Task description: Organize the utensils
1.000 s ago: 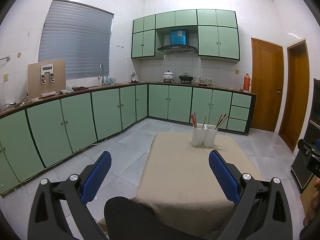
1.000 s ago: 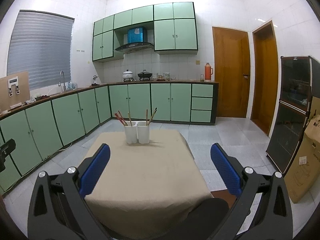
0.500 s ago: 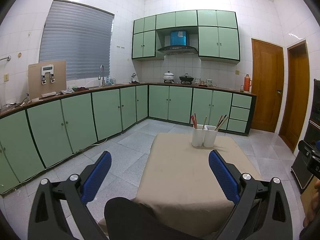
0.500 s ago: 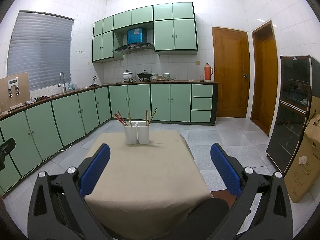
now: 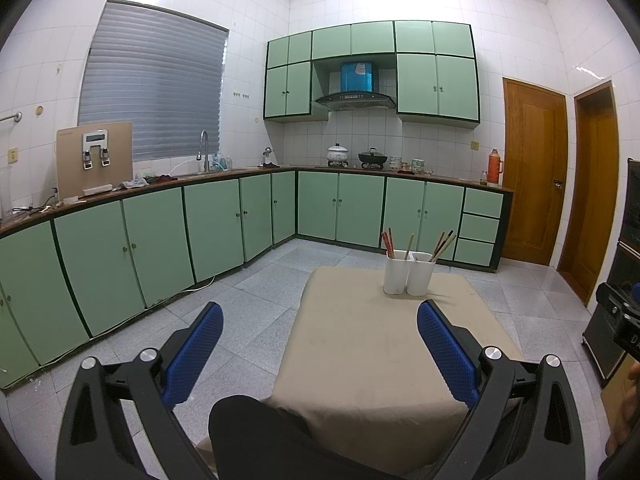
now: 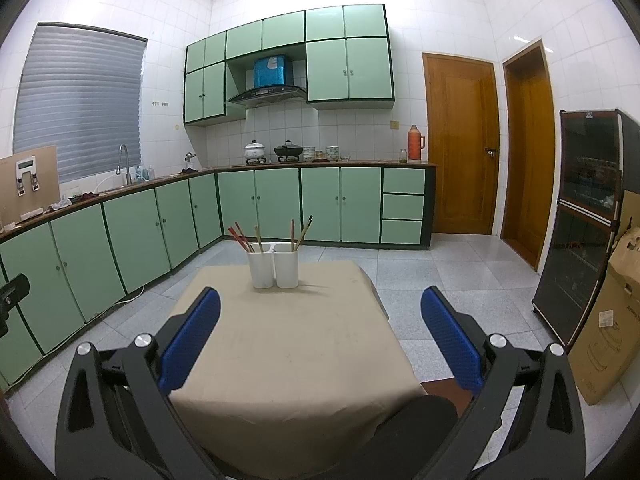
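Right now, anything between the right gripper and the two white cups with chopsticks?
Nothing visible. The right gripper is open, and only bare tablecloth lies between it and the white cups at the table's far end.

My jaws carry blue pads with a fine dotted texture, on black frames with silver screws. The counter in front of me wears a plain beige cloth. On it stand two white holders; in them are red chopsticks and brown wooden chopsticks. The cabinets are pale green with dark green edges, under a brown worktop. The walls are white tiles, the floor is grey speckled tiles. The window blind is grey with horizontal stripes. The doors are orange-brown wood. The thermos is orange.
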